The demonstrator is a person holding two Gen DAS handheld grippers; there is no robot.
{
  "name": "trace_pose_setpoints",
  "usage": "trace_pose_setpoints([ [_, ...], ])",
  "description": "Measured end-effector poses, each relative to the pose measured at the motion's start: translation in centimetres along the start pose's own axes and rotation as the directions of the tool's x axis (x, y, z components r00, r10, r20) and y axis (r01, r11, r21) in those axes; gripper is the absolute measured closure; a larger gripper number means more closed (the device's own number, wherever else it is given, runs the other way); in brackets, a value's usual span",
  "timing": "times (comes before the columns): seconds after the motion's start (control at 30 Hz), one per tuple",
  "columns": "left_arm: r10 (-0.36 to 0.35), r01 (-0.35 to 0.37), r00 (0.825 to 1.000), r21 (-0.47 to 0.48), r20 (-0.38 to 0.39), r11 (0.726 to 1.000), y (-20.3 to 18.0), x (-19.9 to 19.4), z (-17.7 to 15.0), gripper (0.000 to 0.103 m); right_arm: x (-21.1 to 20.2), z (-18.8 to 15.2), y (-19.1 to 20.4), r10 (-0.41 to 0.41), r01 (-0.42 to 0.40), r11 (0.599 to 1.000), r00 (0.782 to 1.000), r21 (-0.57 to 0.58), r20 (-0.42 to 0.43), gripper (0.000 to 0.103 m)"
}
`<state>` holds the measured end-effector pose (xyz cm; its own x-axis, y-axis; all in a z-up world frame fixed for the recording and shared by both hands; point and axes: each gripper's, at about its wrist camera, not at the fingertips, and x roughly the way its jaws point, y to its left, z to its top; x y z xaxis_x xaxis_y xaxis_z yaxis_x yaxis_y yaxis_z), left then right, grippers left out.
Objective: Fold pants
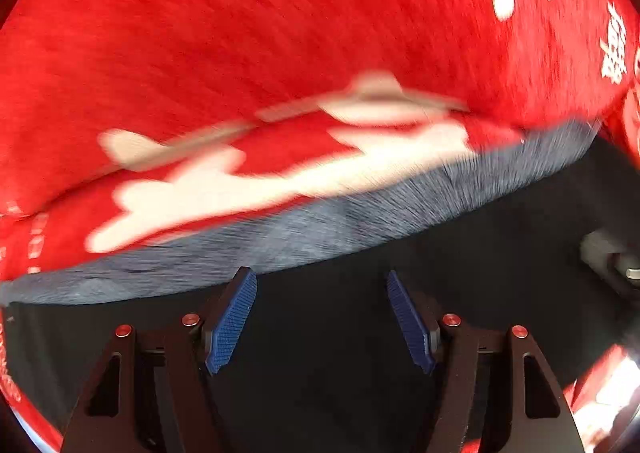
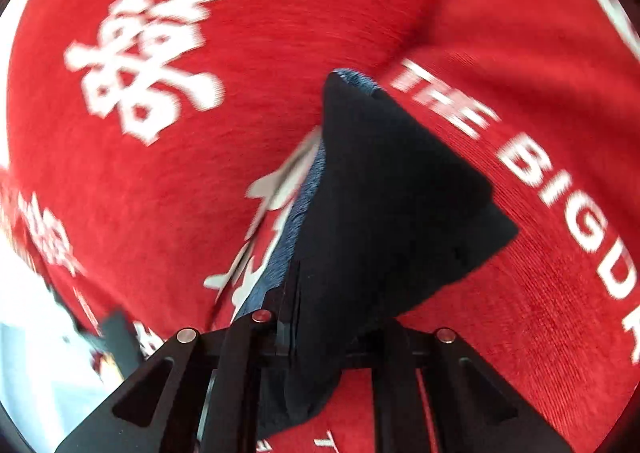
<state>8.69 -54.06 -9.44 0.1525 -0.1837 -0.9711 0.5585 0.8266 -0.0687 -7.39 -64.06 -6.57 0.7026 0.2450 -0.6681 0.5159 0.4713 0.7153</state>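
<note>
While the left gripper [image 1: 322, 281] gapes wide over the pants [image 1: 320, 333], the right gripper [image 2: 316, 317] clamps their dark fabric.

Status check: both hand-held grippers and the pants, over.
Left hand-held gripper open, empty, above dark pants. Right hand-held gripper shut on pants corner. Red printed cloth underneath. Nothing in the way.

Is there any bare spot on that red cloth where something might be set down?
Yes. The red cloth lies bare beyond the dark pants, between the big white character and the white lettering. It is crowded nearer in: the right gripper grips the pants, and the open left gripper hovers over more dark fabric.
</note>
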Motion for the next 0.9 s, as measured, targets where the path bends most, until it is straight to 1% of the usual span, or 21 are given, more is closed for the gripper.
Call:
trace_pose_setpoints([
  [0.03,0.032,-0.032,0.999,0.040,-0.008,0.999,-0.7,0.8,-0.1,0.033,-0.1,-0.2,1.6,-0.023,0.022,0.998,1.000,-0.064,-0.004,0.089],
  [0.07,0.051,-0.052,0.998,0.072,0.027,0.996,-1.1,0.7,-0.3,0.033,0.1,-0.5,3.1,-0.053,0.051,0.990,0.999,-0.128,-0.011,0.089],
  [0.1,0.047,-0.049,0.999,0.087,0.028,0.995,-1.1,0.4,-0.3,0.033,0.3,-0.9,4.8,-0.085,0.083,0.976,0.996,-0.201,-0.005,0.089],
  [0.17,-0.025,0.025,1.000,0.031,-0.006,0.999,0.7,-0.3,-0.2,0.033,0.4,-1.6,7.2,-0.134,0.129,0.943,0.991,-0.306,0.005,0.089],
  [0.2,-0.051,0.051,0.999,-0.006,-0.006,0.999,2.0,-0.8,-0.2,0.033,0.5,-2.2,9.0,-0.161,0.155,0.916,0.987,-0.370,0.015,0.089],
  [0.3,-0.051,0.053,0.998,-0.066,0.028,0.996,6.2,-3.0,-0.6,0.033,0.5,-3.5,12.3,-0.226,0.214,0.836,0.973,-0.505,0.038,0.089],
  [0.33,-0.039,0.042,0.998,-0.074,0.041,0.996,7.9,-3.9,-0.9,0.033,0.9,-4.5,14.2,-0.261,0.243,0.783,0.964,-0.573,0.052,0.089],
  [0.4,-0.007,0.011,0.999,-0.091,0.053,0.996,11.5,-5.2,-1.7,0.033,1.7,-6.3,16.4,-0.305,0.274,0.708,0.950,-0.650,0.069,0.089],
  [0.47,0.027,-0.021,0.998,-0.114,0.050,0.993,15.5,-6.3,-2.9,0.033,3.5,-9.2,19.1,-0.351,0.297,0.604,0.932,-0.740,0.088,0.089],
  [0.5,0.045,-0.039,0.998,-0.129,0.046,0.991,17.6,-6.8,-3.6,0.033,4.3,-10.2,19.9,-0.366,0.303,0.571,0.926,-0.763,0.094,0.089],
  [0.53,0.064,-0.058,0.997,-0.147,0.039,0.988,19.7,-7.1,-4.4,0.033,5.6,-11.8,20.9,-0.389,0.310,0.524,0.916,-0.793,0.102,0.088],
  [0.57,0.085,-0.080,0.996,-0.170,0.025,0.982,22.1,-7.2,-5.3,0.033,7.6,-14.0,21.8,-0.423,0.316,0.463,0.900,-0.828,0.107,0.088],
  [0.63,0.117,-0.117,0.993,-0.218,-0.013,0.969,26.1,-7.5,-8.0,0.033,10.7,-17.2,22.3,-0.461,0.315,0.389,0.880,-0.866,0.113,0.085],
  [0.67,0.123,-0.130,0.991,-0.252,-0.044,0.959,28.3,-7.4,-9.1,0.033,13.4,-19.8,22.3,-0.507,0.313,0.328,0.854,-0.892,0.113,0.080],
  [0.7,0.121,-0.132,0.991,-0.270,-0.058,0.954,29.4,-7.2,-9.8,0.033,14.3,-21.6,21.8,-0.536,0.308,0.290,0.837,-0.906,0.113,0.073],
  [0.73,0.119,-0.136,0.990,-0.290,-0.075,0.947,30.6,-7.1,-10.7,0.033,16.5,-24.1,21.5,-0.593,0.309,0.197,0.794,-0.931,0.138,0.067],
  [0.77,0.114,-0.136,0.990,-0.299,-0.087,0.944,31.8,-7.2,-11.6,0.033,17.4,-26.3,21.3,-0.622,0.322,0.083,0.756,-0.943,0.203,0.066],
  [0.8,0.109,-0.131,0.990,-0.299,-0.091,0.945,31.8,-6.6,-11.6,0.033,18.2,-28.8,21.6,-0.625,0.343,-0.078,0.715,-0.936,0.313,0.065],
  [0.83,0.093,-0.116,0.992,-0.297,-0.090,0.948,32.2,-6.6,-12.1,0.033,17.3,-29.9,22.1,-0.611,0.339,-0.124,0.714,-0.933,0.341,0.063],
  [0.87,0.070,-0.092,0.994,-0.293,-0.087,0.952,32.5,-6.8,-12.4,0.033,16.1,-30.5,22.9,-0.593,0.312,-0.093,0.745,-0.945,0.304,0.061],
  [0.9,0.049,-0.072,0.995,-0.291,-0.085,0.954,32.5,-6.9,-12.5,0.033,14.8,-30.5,23.5,-0.586,0.282,-0.024,0.773,-0.959,0.242,0.055],
])
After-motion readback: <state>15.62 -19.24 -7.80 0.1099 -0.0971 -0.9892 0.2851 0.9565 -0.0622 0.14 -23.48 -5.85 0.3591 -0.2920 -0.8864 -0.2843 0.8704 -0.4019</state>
